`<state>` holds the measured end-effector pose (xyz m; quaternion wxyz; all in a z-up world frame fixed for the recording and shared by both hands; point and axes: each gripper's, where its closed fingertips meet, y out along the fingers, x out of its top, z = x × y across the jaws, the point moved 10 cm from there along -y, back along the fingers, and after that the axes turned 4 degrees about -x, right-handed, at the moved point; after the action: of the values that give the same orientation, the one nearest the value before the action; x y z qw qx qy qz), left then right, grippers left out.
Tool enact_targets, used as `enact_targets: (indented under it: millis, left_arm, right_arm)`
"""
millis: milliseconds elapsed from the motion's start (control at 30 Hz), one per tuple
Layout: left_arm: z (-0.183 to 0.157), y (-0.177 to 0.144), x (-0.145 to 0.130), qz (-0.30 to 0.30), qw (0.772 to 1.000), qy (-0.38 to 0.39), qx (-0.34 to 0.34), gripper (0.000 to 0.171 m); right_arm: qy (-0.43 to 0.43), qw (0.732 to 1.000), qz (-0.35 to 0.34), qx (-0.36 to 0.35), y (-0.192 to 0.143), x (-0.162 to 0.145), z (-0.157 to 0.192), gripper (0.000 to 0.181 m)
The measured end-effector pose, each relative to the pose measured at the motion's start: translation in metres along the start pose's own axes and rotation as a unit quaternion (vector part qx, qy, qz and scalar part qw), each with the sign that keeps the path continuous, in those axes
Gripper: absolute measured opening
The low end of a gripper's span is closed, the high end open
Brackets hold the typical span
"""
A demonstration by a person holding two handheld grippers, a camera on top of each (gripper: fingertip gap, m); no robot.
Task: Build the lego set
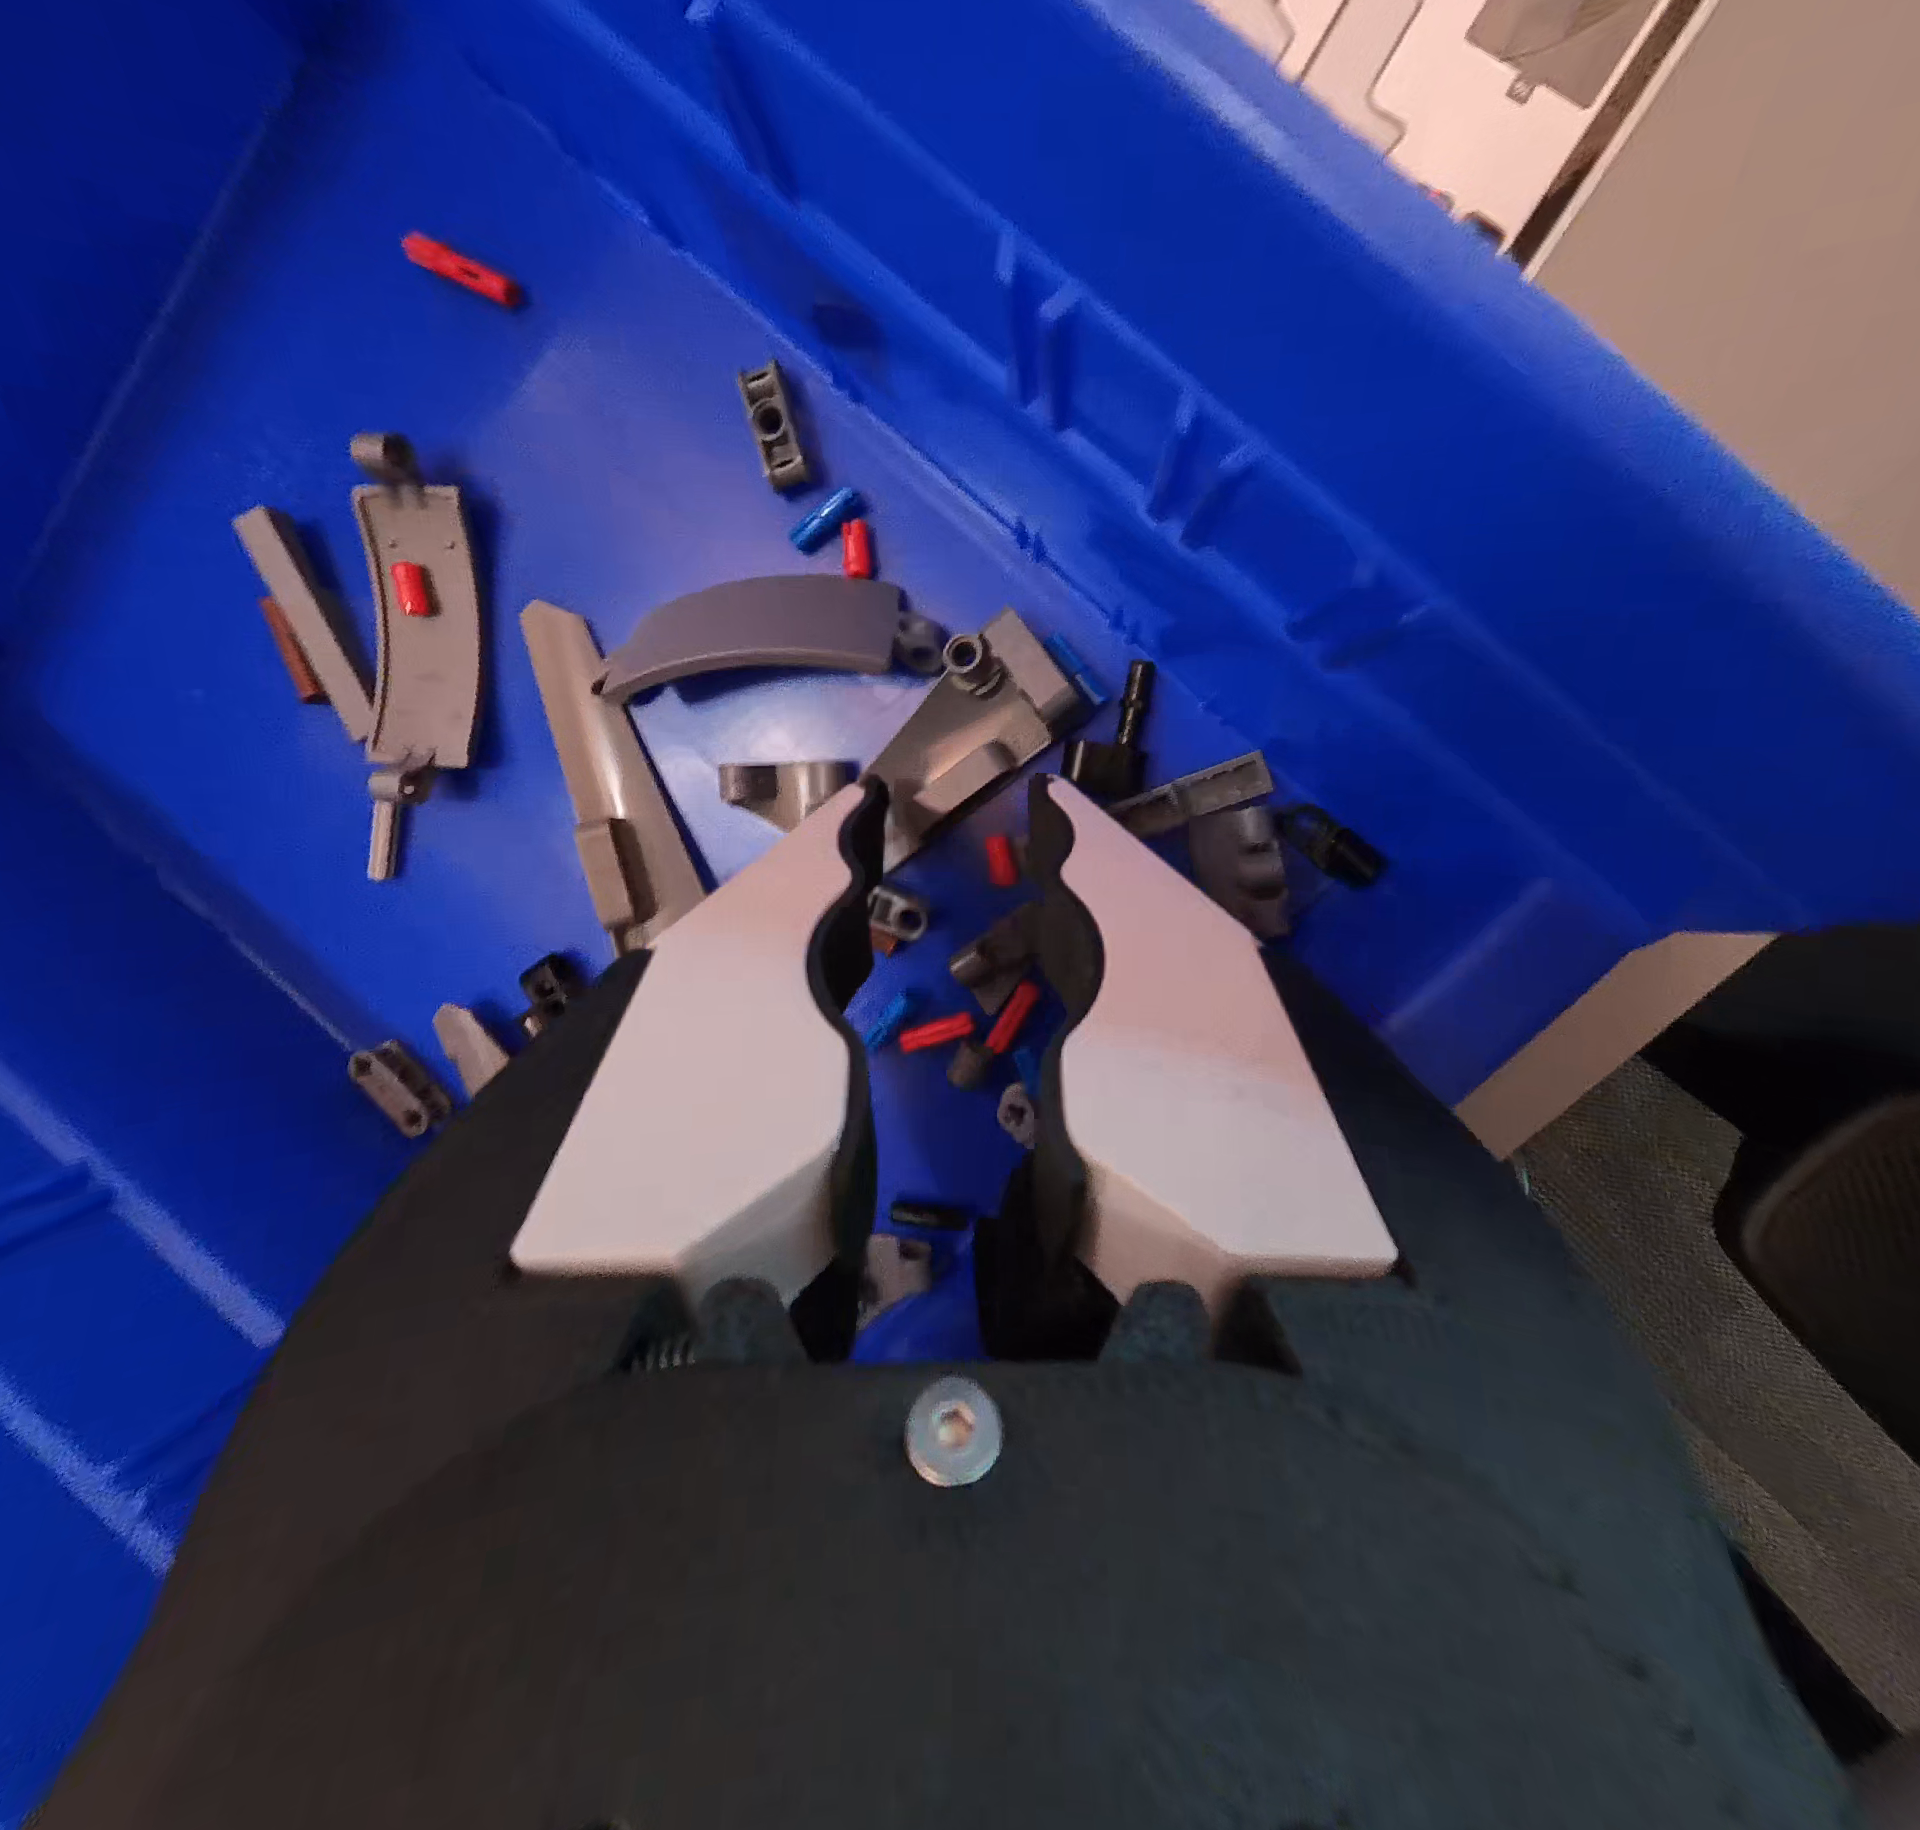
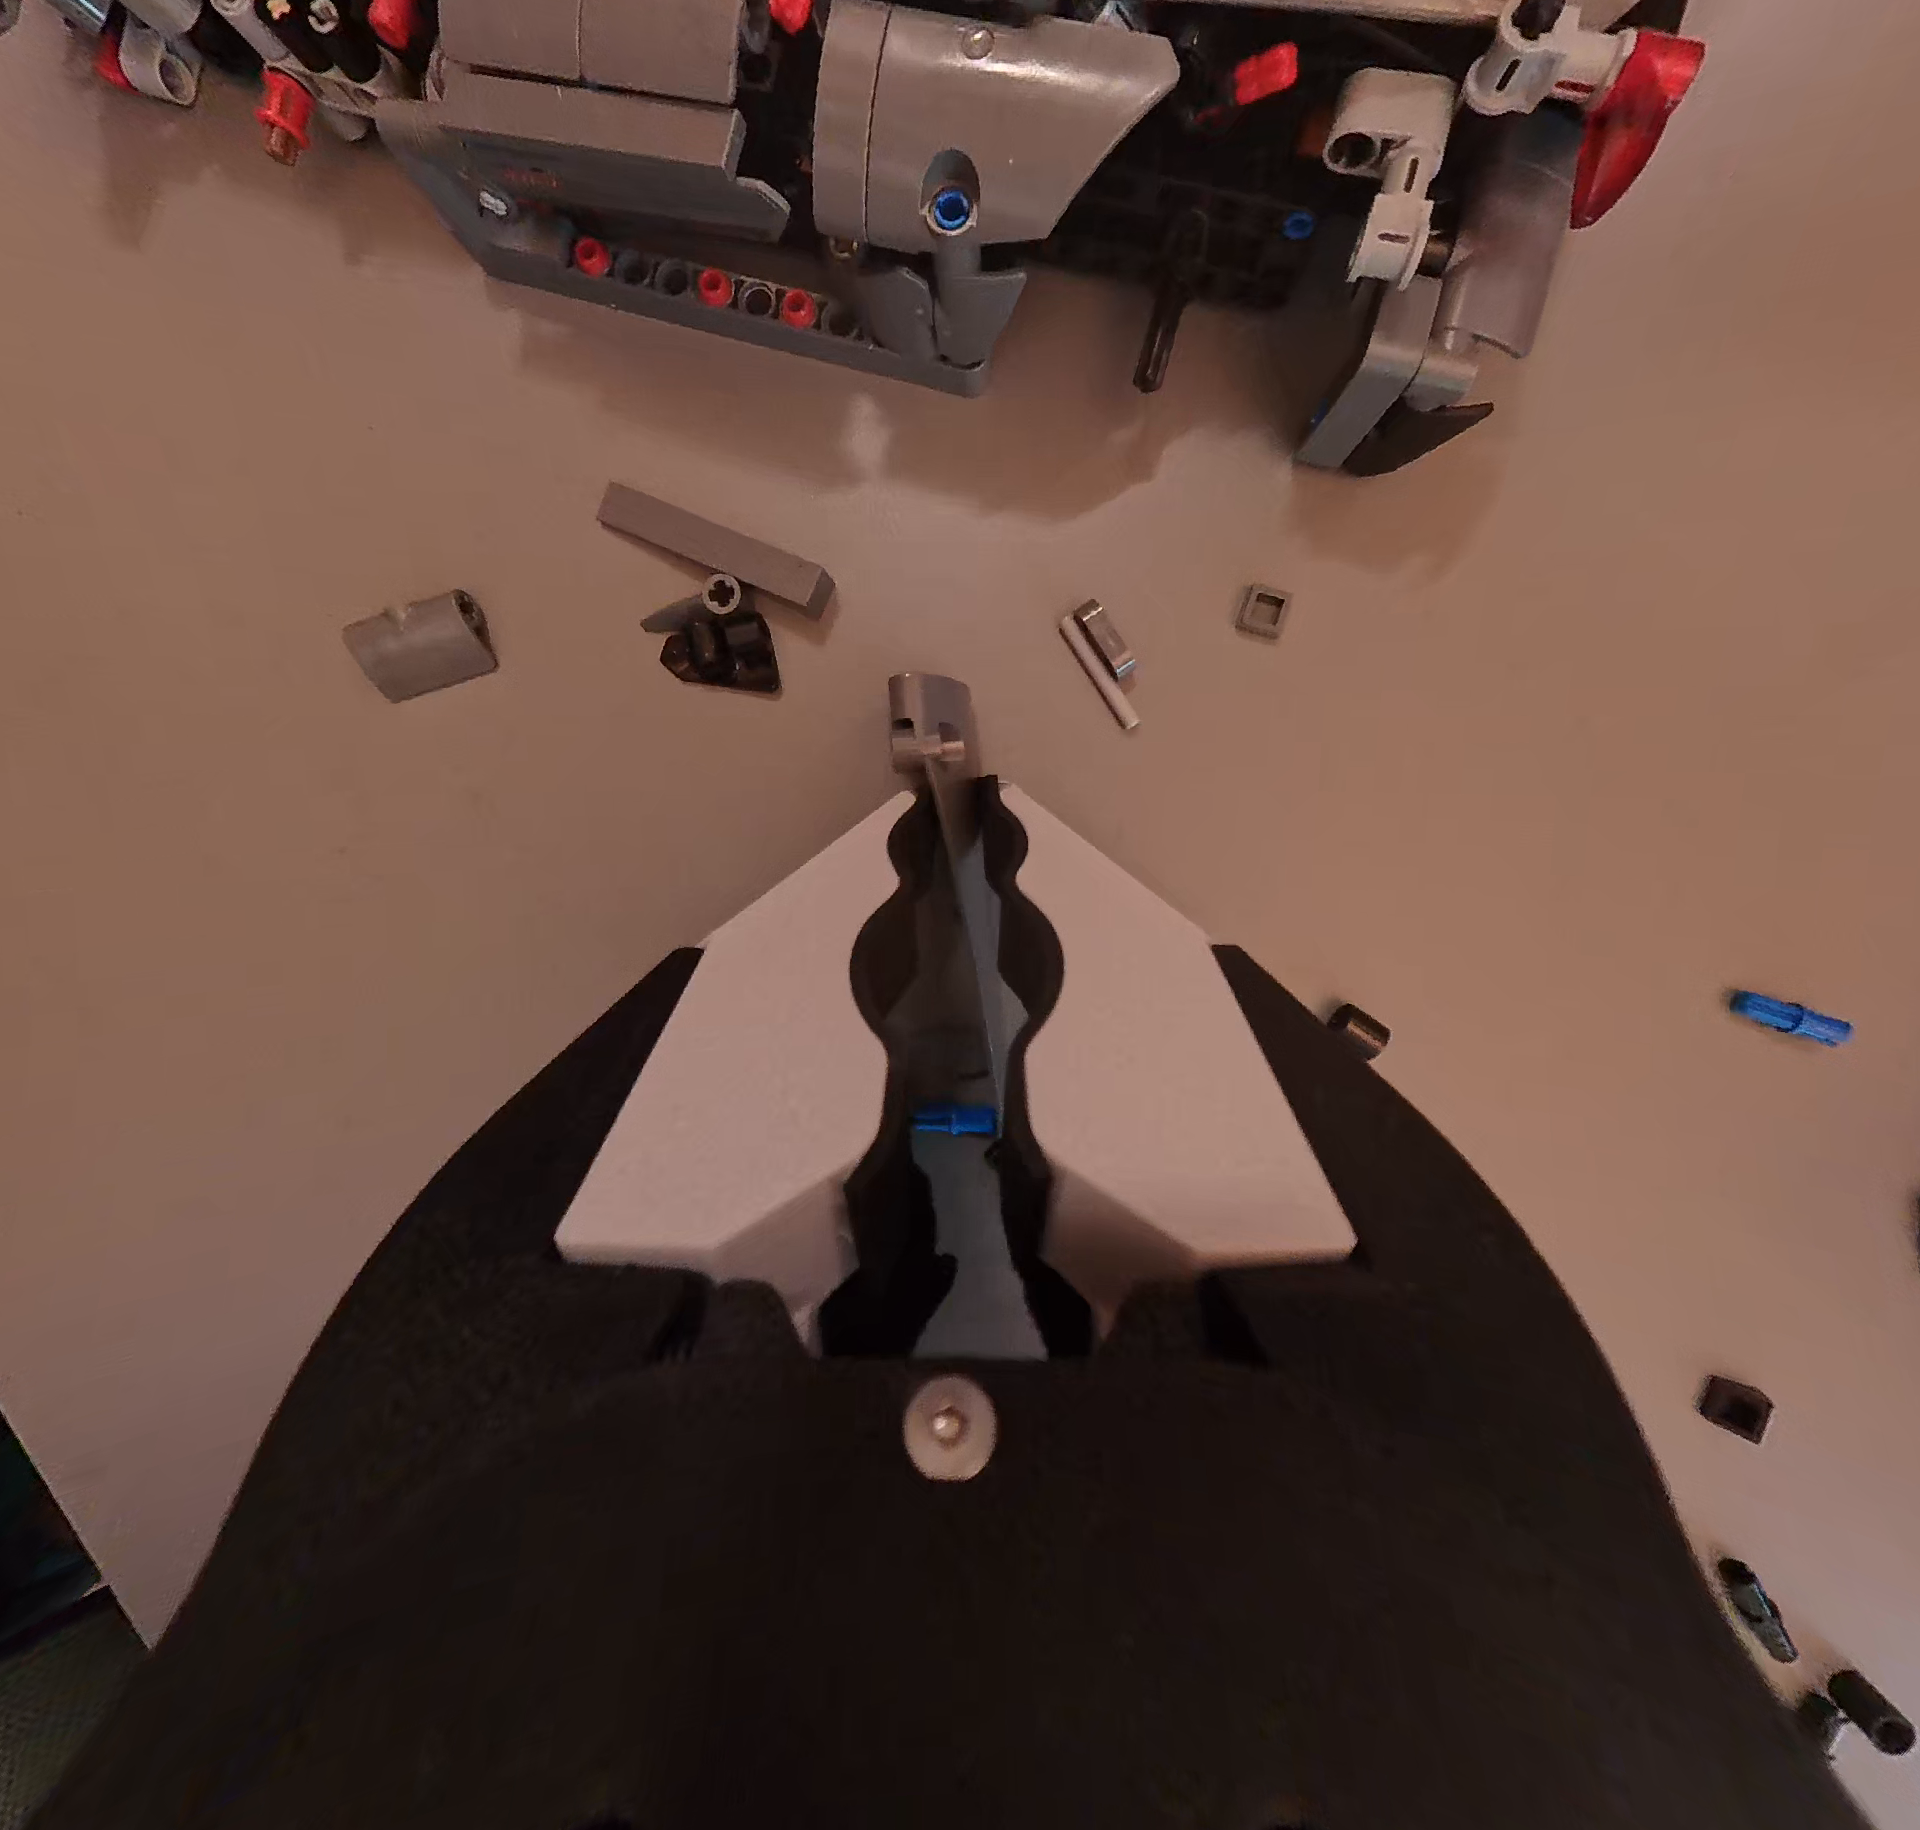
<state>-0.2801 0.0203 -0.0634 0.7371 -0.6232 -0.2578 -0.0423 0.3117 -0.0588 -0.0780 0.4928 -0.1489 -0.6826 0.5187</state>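
Note:
In the left wrist view my left gripper [image 1: 956,793] is open and empty, hovering over a blue bin [image 1: 1351,346] that holds loose lego parts: grey curved panels [image 1: 748,627], a grey wedge piece [image 1: 977,731], red pins [image 1: 935,1032] and blue pins [image 1: 821,518]. In the right wrist view my right gripper [image 2: 951,793] is shut on a long grey lego panel [image 2: 961,949] with a blue pin [image 2: 951,1120] in it; the panel's end with a grey connector [image 2: 928,715] sticks out past the fingertips. The partly built grey lego model [image 2: 831,118] stands on the table ahead.
Loose parts lie on the beige table [image 2: 312,949] between gripper and model: a grey beam [image 2: 717,549], a grey curved block [image 2: 421,642], a black piece [image 2: 722,653], small grey tiles [image 2: 1262,611], a blue pin [image 2: 1792,1017]. An instruction sheet [image 1: 1455,4] lies beyond the bin. Left tips to right tips: about 55 cm.

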Motion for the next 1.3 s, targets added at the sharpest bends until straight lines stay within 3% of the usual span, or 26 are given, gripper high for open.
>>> enact_targets:
  millis: [433, 567, 733, 833, 967, 1033, 1233, 1300]
  left_arm:
    - [0.006, 0.004, 0.007, 0.035, 0.999, 0.026, 0.001, 0.006]
    - [0.008, -0.011, 0.013, -0.002, 0.999, 0.02, 0.026, 0.006]
    - [0.01, -0.037, 0.024, -0.039, 0.997, -0.001, 0.064, 0.005]
    - [0.005, -0.053, 0.033, -0.065, 0.994, -0.007, 0.083, 0.005]
    - [-0.007, -0.074, 0.058, -0.117, 0.99, -0.005, 0.078, 0.006]
    - [-0.015, -0.082, 0.076, -0.147, 0.987, 0.002, 0.067, 0.005]
    - [-0.052, -0.073, 0.139, -0.222, 0.973, 0.034, -0.042, 0.005]
    - [-0.059, -0.063, 0.158, -0.239, 0.967, 0.038, -0.079, 0.005]
  right_arm:
    - [0.006, 0.999, -0.032, 0.006, 0.0, -0.006, 0.0, 0.007]
    - [0.003, 0.999, -0.039, 0.006, 0.0, -0.007, 0.002, 0.013]
    - [-0.006, 0.999, -0.036, -0.028, -0.004, -0.012, 0.005, 0.033]
    - [0.002, 0.997, -0.059, -0.047, -0.013, -0.016, 0.005, 0.034]
    - [-0.006, 0.991, -0.096, -0.091, -0.029, -0.02, 0.007, 0.023]
    - [-0.019, 0.981, -0.14, -0.13, -0.043, -0.02, 0.01, 0.0]
    - [-0.057, 0.946, -0.235, -0.214, -0.082, -0.014, 0.03, 0.005]
    - [-0.078, 0.94, -0.265, -0.2, -0.092, -0.004, 0.047, 0.009]
